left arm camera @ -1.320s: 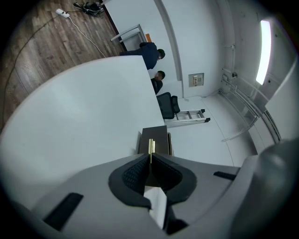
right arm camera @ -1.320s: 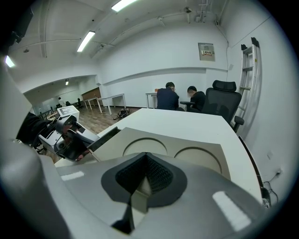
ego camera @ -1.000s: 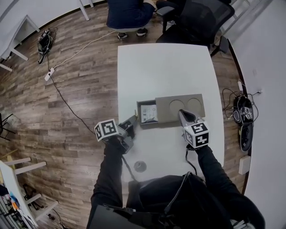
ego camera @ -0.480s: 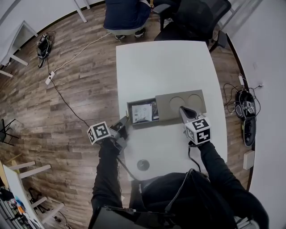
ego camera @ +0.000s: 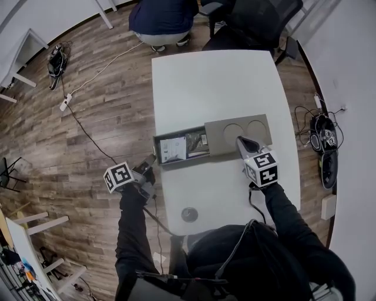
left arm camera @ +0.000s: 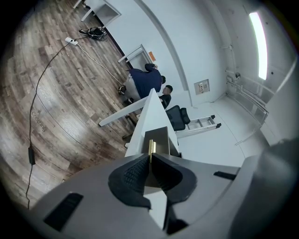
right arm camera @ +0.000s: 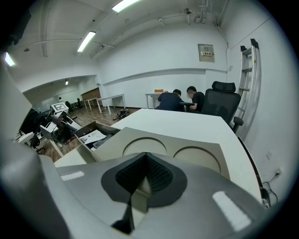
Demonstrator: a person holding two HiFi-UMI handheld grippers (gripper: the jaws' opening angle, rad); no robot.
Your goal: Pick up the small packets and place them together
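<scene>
My left gripper [ego camera: 151,164] hangs off the table's [ego camera: 211,82] left edge, over the wood floor [ego camera: 100,111]. Its jaws are closed on a thin gold tab [left arm camera: 151,145] at the end of the drawer [ego camera: 182,162]. The drawer stands pulled out of the grey box [ego camera: 235,135], its left end level with the table's left edge. The packets [ego camera: 197,143] lie inside it beside a white sheet [ego camera: 173,149].

My right gripper [ego camera: 241,141] has its jaws together, tip on the box's near side.

Room: open white surface beyond the box to the far end, where a person [ego camera: 164,17] sits next to a black chair [ego camera: 258,23]. A narrower strip lies between the box and me, with a round disc [ego camera: 189,214] in it.

Left gripper view: the tab pinched between the pads [left arm camera: 133,175], too small to make out from the head. Right gripper view: the box's two round recesses [right arm camera: 196,158] and the drawer's contents from the side.
</scene>
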